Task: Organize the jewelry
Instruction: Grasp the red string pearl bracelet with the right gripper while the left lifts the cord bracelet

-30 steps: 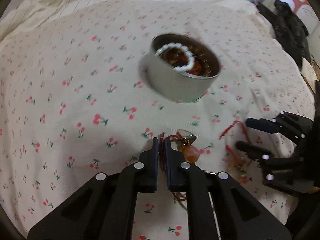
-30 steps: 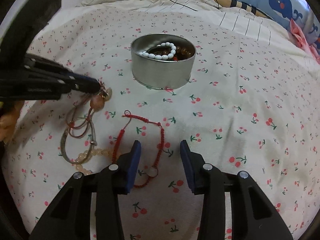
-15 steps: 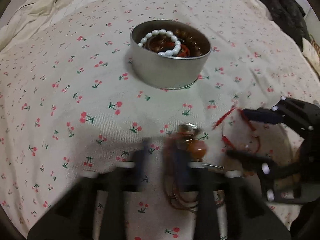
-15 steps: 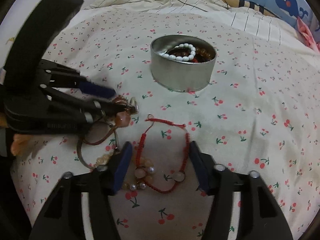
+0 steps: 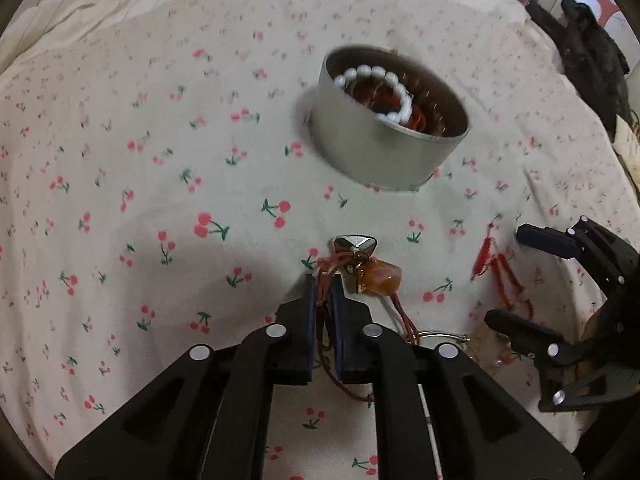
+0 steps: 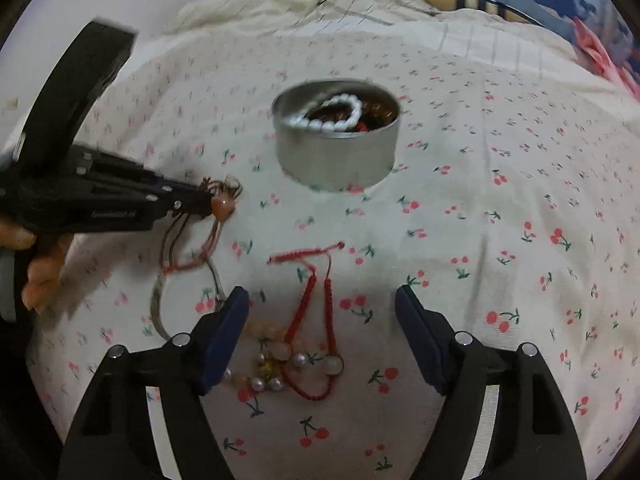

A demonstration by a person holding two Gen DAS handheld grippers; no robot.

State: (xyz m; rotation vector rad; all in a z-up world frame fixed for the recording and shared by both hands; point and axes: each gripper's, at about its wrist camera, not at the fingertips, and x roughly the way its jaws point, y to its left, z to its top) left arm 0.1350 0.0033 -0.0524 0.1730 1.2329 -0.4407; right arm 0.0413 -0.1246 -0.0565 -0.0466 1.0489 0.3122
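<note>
A brown cord necklace with an amber stone pendant (image 5: pixel 380 280) hangs from my left gripper (image 5: pixel 324 280). Its jaws pinch the cord and are easing open slightly. In the right wrist view the left gripper (image 6: pixel 208 200) holds that pendant (image 6: pixel 222 208) just above the sheet, with the cords trailing down. My right gripper (image 6: pixel 322 296) is opening wide over a red woven bracelet (image 6: pixel 289 257), which lies flat between its fingers, untouched. A round metal tin (image 6: pixel 336 156) farther back holds a white bead bracelet (image 6: pixel 340 112) and darker pieces.
Everything rests on a cherry-print bedsheet (image 5: pixel 160 160). A pearl and pale bead bracelet (image 6: pixel 264 376) and a thin metal bangle (image 6: pixel 158 304) lie by the right gripper's left finger. A hand (image 6: pixel 36 276) grips the left tool. Dark clothing (image 5: pixel 584 40) sits at the far right.
The right jaws have spread much wider over the red bracelet. The left jaws parted briefly, then narrowed on the cord again; the pendant stays lifted.
</note>
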